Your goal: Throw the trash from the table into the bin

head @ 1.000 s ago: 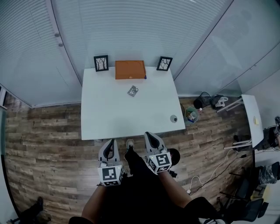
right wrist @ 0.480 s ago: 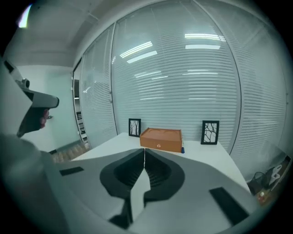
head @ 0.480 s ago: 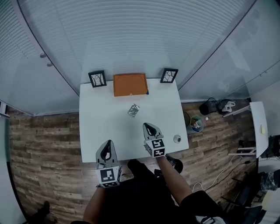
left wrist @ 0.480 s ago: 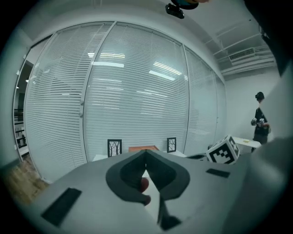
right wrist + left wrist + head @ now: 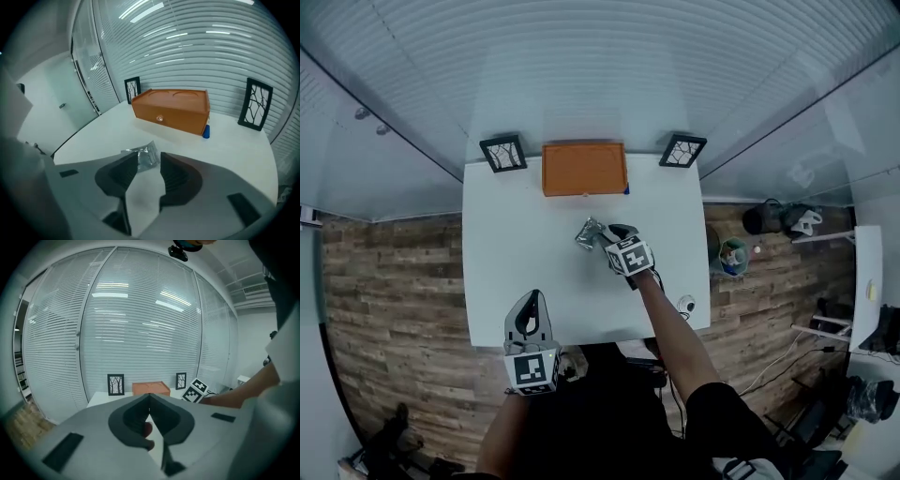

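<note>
Table (image 5: pixel 492 272): the white top is filling the centre of the head view, and most of its surface is lying bare. Wood floor is showing left, right and below it, and blinds are closing off the upper side.

Far edge: an orange box (image 5: pixel 584 168) is sitting mid-edge, with a framed picture (image 5: pixel 503 153) at one corner and a second frame (image 5: pixel 682 150) at the other. A small blue item (image 5: pixel 206 131) is touching the box's right end. It is too small to identify.

Trash: a crumpled silver wrapper (image 5: pixel 586 232) is lying on the table just below the box, with open surface all round it.

Right gripper (image 5: pixel 605 234): its jaws have just been opening and are standing apart. The wrapper (image 5: pixel 143 157) is sitting at their tips, and the pads are not pressing it.

Left gripper (image 5: pixel 529 302): it is hanging over the near table edge, lower left of centre, with its jaws clenched together (image 5: pixel 150 397). A reddish patch is showing through its frame, and I cannot tell what it is.

Bin (image 5: pixel 733 256): it is standing on the floor off the table's right edge, and its contents are unclear. A small round object (image 5: pixel 686 304) is sitting at the near right corner, unidentifiable.
</note>
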Tool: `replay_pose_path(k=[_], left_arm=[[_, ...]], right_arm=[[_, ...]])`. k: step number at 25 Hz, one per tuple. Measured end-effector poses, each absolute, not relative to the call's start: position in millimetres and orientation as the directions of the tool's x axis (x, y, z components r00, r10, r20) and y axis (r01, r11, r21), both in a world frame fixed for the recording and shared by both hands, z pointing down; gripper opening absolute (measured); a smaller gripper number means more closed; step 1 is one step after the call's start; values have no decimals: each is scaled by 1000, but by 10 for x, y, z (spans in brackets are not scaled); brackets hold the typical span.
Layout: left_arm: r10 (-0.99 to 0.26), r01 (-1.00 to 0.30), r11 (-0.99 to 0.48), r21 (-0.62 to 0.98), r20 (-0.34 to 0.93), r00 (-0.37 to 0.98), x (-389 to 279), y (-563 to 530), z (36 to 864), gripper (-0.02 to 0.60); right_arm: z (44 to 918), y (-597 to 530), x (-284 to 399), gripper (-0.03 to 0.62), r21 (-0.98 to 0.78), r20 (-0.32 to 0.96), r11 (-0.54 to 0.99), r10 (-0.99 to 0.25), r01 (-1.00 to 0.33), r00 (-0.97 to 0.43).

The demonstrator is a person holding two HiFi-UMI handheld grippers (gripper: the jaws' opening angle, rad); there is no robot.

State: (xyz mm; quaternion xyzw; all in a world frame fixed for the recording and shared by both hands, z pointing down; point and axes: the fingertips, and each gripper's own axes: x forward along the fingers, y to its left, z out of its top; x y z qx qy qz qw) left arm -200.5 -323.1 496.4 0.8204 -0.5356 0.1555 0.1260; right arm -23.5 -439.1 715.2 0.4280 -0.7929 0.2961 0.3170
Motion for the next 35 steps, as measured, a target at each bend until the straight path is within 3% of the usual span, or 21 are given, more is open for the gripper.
replay_pose_path(k=[5, 12, 15, 18, 35], left_arm=[[-850, -937, -346, 35, 410, 329, -2041, -3324, 5013, -2], [-856, -949, -313, 31, 423, 296, -2070, -3312, 5058, -2], [-856, -947, -320, 27, 420, 302, -2039, -3306, 5059, -2], [-858, -946, -324, 26, 413, 305, -2019, -3295, 5040, -2], [-869, -939, -343, 37, 368, 332, -2181, -2916, 4939, -2]], right_arm=[[7388, -4610, -244, 140, -218, 814, 492, -384, -843, -435], [7582, -4602, -242, 136, -111, 898, 551, -300, -827, -321], [7563, -4590, -271, 66, -93, 901, 568, -302, -818, -312], [7538, -4562, -267, 6, -92, 890, 551, -329, -829, -317], [6807, -3912, -333, 5, -63, 723, 428, -603, -902, -337]])
